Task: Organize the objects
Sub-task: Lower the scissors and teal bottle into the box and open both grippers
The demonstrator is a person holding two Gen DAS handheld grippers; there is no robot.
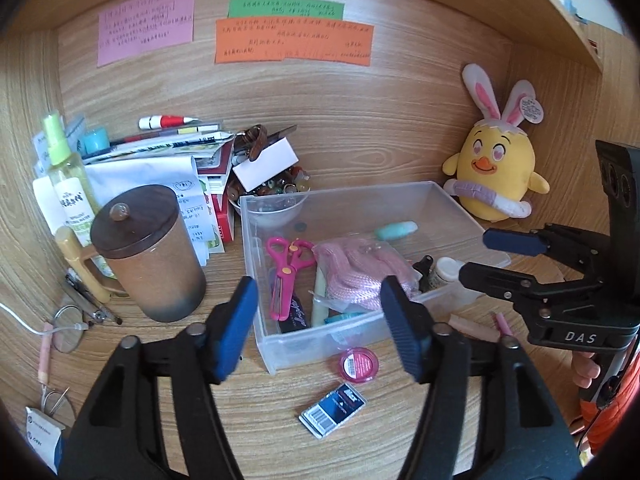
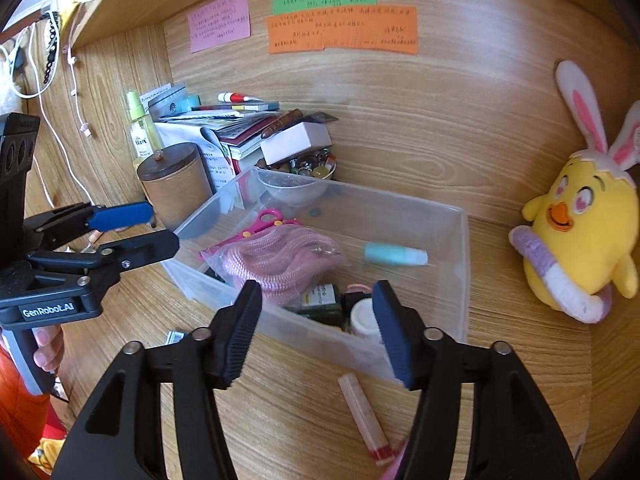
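Both my tongs hang released over the desk.

The clear plastic bin (image 1: 460,204) sits just past my left gripper (image 1: 320,320) and right gripper (image 2: 316,328); a small teal tube (image 2: 394,256) lies inside it.

The wooden desk (image 1: 248,412) has a wooden back wall (image 1: 360,96). Pink (image 1: 146,24), green (image 1: 286,9) and orange (image 1: 294,42) paper notes are stuck on it.

My wooden desk (image 1: 360,152) holds a clear plastic bin (image 1: 452,196) at centre, a lidded mug (image 1: 156,256) left, a chick plush (image 1: 494,172) far right.
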